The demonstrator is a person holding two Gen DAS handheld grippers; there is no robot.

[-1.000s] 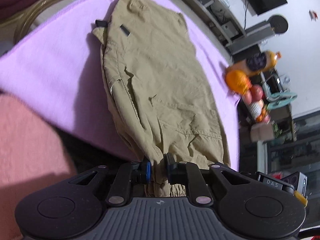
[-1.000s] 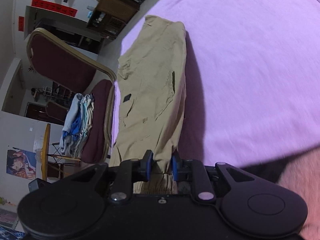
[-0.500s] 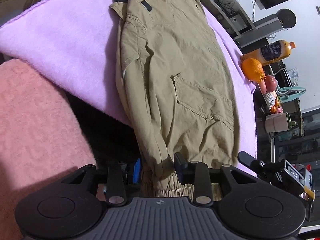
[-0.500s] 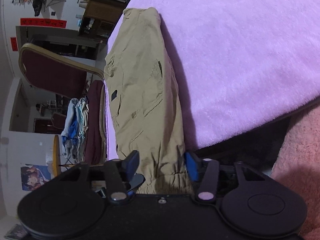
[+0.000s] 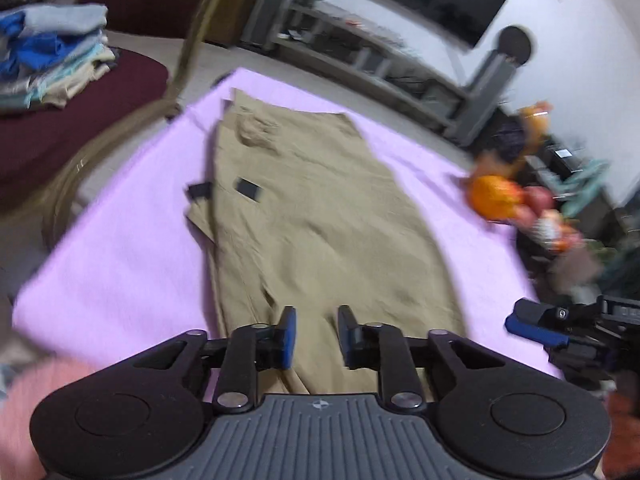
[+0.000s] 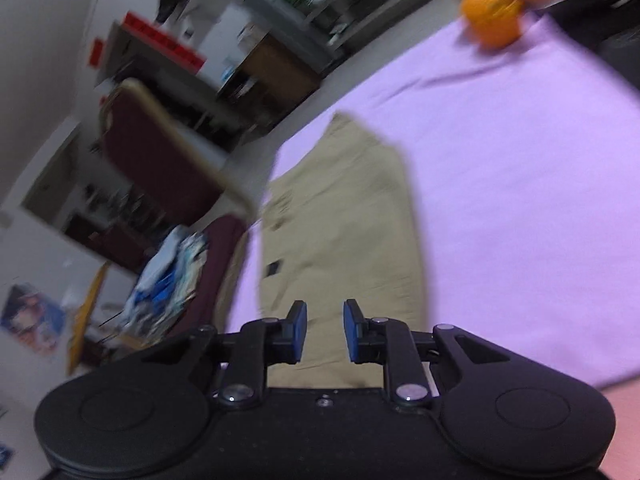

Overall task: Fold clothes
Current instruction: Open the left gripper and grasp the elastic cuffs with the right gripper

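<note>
The khaki cargo trousers (image 5: 320,220) lie flat and lengthwise on the lilac fleece blanket (image 5: 120,264), the cuffs at the near edge. The left gripper (image 5: 316,338) is above the near left part of the cloth; its jaws are closing, with fabric seen in the gap, but the pads do not press on it. The right gripper (image 6: 325,331) is over the near right part, and its jaws are closing as well, apart, nothing clamped. Orange fruit (image 5: 494,196) sits at the far right edge.

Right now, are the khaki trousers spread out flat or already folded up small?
Spread at full length: the khaki trousers lie legs stacked on the purple blanket, waistband far, cuffs near. No crosswise fold yet.
</note>
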